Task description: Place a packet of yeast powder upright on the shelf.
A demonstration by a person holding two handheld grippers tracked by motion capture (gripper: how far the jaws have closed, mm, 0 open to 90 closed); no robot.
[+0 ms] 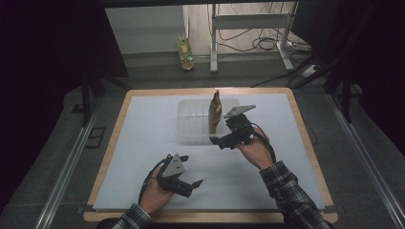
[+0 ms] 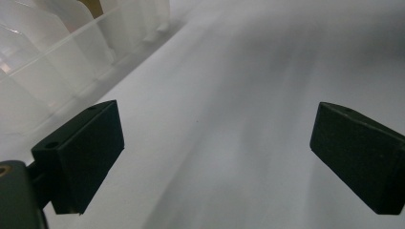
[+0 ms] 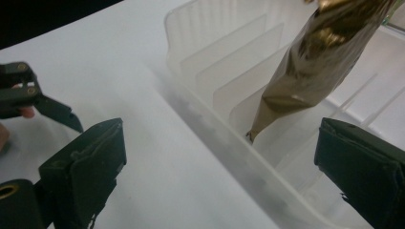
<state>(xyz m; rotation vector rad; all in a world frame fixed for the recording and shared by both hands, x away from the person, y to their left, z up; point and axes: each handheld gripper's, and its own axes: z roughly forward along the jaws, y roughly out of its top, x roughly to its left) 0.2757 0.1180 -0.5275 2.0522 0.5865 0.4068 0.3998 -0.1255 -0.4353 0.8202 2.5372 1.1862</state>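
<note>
A clear plastic container [image 1: 191, 102] with ribbed dividers stands on the white table top, a little behind its middle. A gold-brown foil pouch [image 1: 215, 112] stands upright inside, toward its right side. My right gripper [image 1: 216, 140] hovers just in front of the container's right front corner, open with nothing between its jaws. In the right gripper view the pouch [image 3: 315, 67] leans in the container [image 3: 215, 62] ahead of the open right gripper [image 3: 219, 176]. My left gripper [image 1: 192, 170] rests near the table's front edge, open and empty. Ahead of the left gripper [image 2: 217, 152], the container [image 2: 62, 62] lies at upper left.
A white sheet [image 1: 143, 143] covers the wooden table [image 1: 210, 217]. On the floor beyond the far edge stand a yellow-green bottle [image 1: 185, 52], metal frame legs [image 1: 213, 43] and cables [image 1: 267, 40]. Dark drapes close both sides.
</note>
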